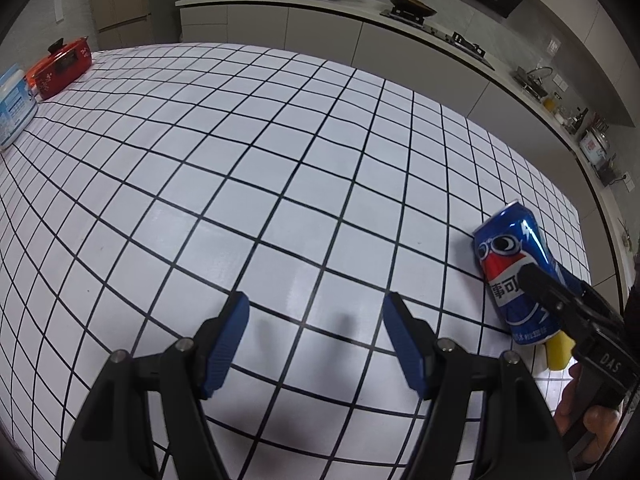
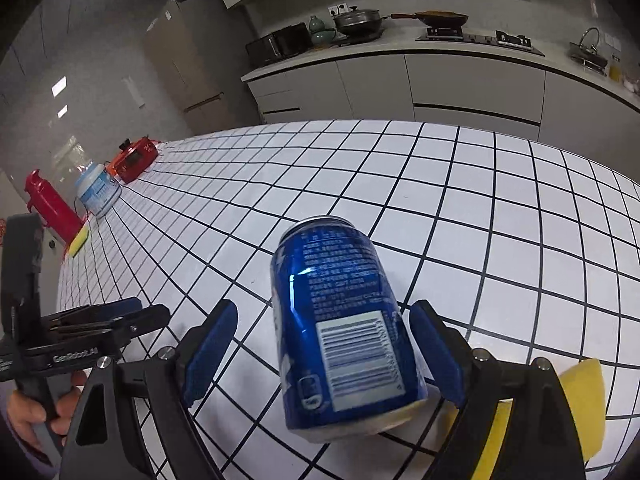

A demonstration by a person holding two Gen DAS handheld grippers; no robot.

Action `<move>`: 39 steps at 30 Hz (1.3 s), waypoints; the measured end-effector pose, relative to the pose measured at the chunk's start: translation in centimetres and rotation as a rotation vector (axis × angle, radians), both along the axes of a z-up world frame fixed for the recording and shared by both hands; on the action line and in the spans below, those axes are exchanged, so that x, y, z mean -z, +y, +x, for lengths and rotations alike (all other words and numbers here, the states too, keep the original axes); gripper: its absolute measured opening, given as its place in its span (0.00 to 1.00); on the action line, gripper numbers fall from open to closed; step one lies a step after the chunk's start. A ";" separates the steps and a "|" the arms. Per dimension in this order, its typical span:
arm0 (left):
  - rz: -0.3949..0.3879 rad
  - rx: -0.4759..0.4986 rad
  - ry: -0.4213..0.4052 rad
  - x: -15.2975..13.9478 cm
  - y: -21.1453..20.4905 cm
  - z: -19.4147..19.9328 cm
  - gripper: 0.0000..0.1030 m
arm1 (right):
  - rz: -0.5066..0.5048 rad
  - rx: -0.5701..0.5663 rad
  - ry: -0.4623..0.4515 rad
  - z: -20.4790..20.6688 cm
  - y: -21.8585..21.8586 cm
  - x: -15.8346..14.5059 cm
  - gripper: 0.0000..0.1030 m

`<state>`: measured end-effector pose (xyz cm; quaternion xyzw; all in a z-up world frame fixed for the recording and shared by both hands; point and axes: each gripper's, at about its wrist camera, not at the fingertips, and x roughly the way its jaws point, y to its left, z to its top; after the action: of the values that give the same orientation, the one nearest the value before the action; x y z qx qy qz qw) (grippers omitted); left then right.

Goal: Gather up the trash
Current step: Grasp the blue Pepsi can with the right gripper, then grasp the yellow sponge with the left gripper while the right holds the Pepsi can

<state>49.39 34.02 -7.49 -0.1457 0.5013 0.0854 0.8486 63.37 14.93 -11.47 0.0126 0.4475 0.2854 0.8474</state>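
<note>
A blue Pepsi can point(image 2: 340, 332) lies on its side on the white grid tablecloth point(image 2: 460, 208), its near end resting on a yellow sponge point(image 2: 580, 396). My right gripper point(image 2: 320, 344) is open, its blue pads on either side of the can with a gap on the left. The can also shows in the left wrist view point(image 1: 516, 276), at the right, with the right gripper point(image 1: 560, 300) over it. My left gripper point(image 1: 316, 340) is open and empty above the tablecloth point(image 1: 240, 160), left of the can. It appears in the right wrist view point(image 2: 104, 318) at the left.
At the table's far left stand a red pot point(image 2: 134, 160), a white-blue tub point(image 2: 98, 192), a red thermos point(image 2: 50, 208) and another yellow sponge point(image 2: 79, 242). A kitchen counter point(image 2: 400, 56) with pans and a stove runs behind the table.
</note>
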 end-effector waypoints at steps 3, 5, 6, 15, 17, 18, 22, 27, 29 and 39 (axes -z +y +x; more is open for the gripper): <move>0.008 0.009 -0.002 0.1 -0.3 0.1 0.69 | -0.019 -0.003 0.002 0.0 0.4 0.3 0.85; 0.005 0.009 0.000 0.2 -0.4 0.2 0.69 | -0.025 -0.008 0.000 -0.1 0.6 0.3 0.71; 0.001 0.008 0.001 0.2 -0.5 0.1 0.69 | -0.037 -0.010 0.002 -0.1 0.8 0.4 0.69; 0.015 0.065 -0.021 -0.4 -1.9 0.0 0.69 | -0.021 -0.023 -0.026 -2.3 0.5 -0.4 0.66; 0.016 0.090 -0.025 -0.5 -2.7 0.0 0.69 | -0.002 -0.014 -0.040 -3.2 -0.1 -1.1 0.66; 0.015 0.101 -0.027 -0.5 -2.9 0.1 0.69 | 0.009 -0.006 -0.045 -3.7 -0.6 -1.4 0.66; 0.010 0.155 -0.034 -0.7 -4.5 0.4 0.69 | 0.033 0.038 -0.058 -5.4 -2.7 -2.5 0.66; -0.002 0.267 -0.057 -1.3 -7.8 0.8 0.69 | 0.039 0.148 -0.089 -8.1 -7.7 -4.0 0.66; -0.006 0.331 -0.069 -1.6 -9.8 1.0 0.69 | 0.043 0.216 -0.092 -9.2 -10.5 -4.4 0.66; 0.019 0.659 -0.118 -2.0 -20.1 1.6 0.69 | 0.042 0.476 -0.081 -13.8 -20.8 -4.1 0.66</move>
<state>50.99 13.88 -5.47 0.0272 0.4705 -0.1975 0.8596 49.56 -5.87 -7.33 0.1237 0.3917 0.0871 0.9076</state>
